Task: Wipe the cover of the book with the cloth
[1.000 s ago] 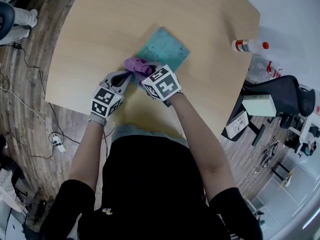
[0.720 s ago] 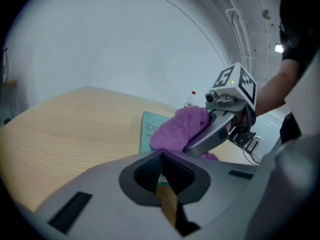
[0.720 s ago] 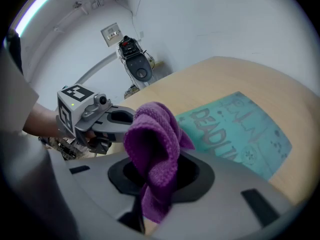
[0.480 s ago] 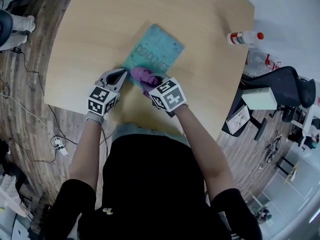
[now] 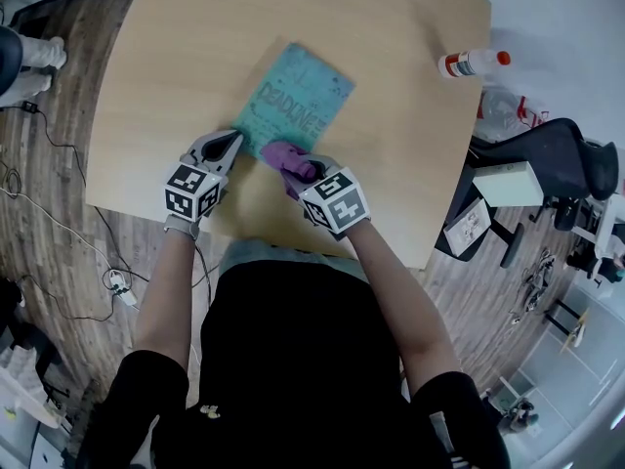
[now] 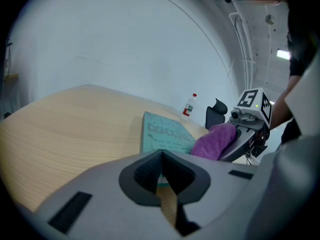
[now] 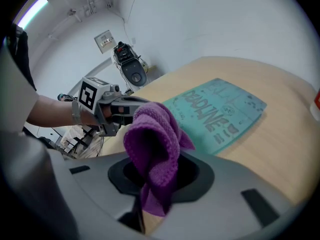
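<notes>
Dragged away from the closed left gripper point(image 5: 232, 147) at the book's point(image 5: 293, 101) corner, the right gripper point(image 5: 301, 167) (pinching the cloth point(image 5: 283, 152)) is mid-wipe; next, I'd say, sweep it forward across the book.

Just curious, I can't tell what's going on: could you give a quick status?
Left gripper shut, by book's near corner. Right gripper shut on purple cloth, at book's near edge. Bottle well clear.

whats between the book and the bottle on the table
Nothing: the head view shows only bare tabletop between the book and the bottle.
</notes>
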Tool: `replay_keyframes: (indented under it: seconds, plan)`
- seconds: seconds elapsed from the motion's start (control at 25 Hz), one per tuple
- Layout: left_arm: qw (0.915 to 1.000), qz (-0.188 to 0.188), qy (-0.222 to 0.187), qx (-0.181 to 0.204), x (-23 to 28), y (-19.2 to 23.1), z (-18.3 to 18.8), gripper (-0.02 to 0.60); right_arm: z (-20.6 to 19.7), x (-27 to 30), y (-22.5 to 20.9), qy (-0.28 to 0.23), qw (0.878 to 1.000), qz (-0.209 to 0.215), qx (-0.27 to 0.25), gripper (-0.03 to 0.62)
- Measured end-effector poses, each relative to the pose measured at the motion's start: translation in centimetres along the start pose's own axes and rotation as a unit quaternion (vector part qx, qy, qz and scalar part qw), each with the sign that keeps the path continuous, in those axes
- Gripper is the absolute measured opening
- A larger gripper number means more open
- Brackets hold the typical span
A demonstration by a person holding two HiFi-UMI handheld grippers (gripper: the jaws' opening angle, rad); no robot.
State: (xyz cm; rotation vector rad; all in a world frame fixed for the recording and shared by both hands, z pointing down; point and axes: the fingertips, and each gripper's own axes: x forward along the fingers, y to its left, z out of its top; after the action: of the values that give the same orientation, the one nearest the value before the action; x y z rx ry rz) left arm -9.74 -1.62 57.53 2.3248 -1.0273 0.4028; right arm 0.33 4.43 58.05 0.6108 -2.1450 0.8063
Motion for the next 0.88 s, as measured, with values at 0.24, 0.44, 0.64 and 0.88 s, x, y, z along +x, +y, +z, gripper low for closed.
replay_keyframes:
  seconds: [0.24, 0.44, 0.64, 0.88]
  plan:
    - [0.9997, -0.009, -0.021, 0.006, -1.4, 1.2, 1.4, 0.023, -0.4, -0.3, 0.1, 0.000, 1.000, 0.001, 0.007, 0.112]
    - [0.9961, -0.047, 0.030, 0.068, -2.2, 1.1, 0.3, 0.178, -0.5, -0.4, 0.2, -0.001, 1.000, 0.001, 0.010, 0.112]
    - [0.9798, -0.072, 0.109, 0.151, -2.0, 0.9, -2.0, 0.193, -0.5, -0.5, 0.2, 0.006, 1.000, 0.006, 0.013, 0.112]
    - [0.9606, -0.080, 0.157, 0.215, -0.7, 1.0, -3.7, 0.184, -0.5, -0.4, 0.1, 0.016, 1.000, 0.009, 0.012, 0.112]
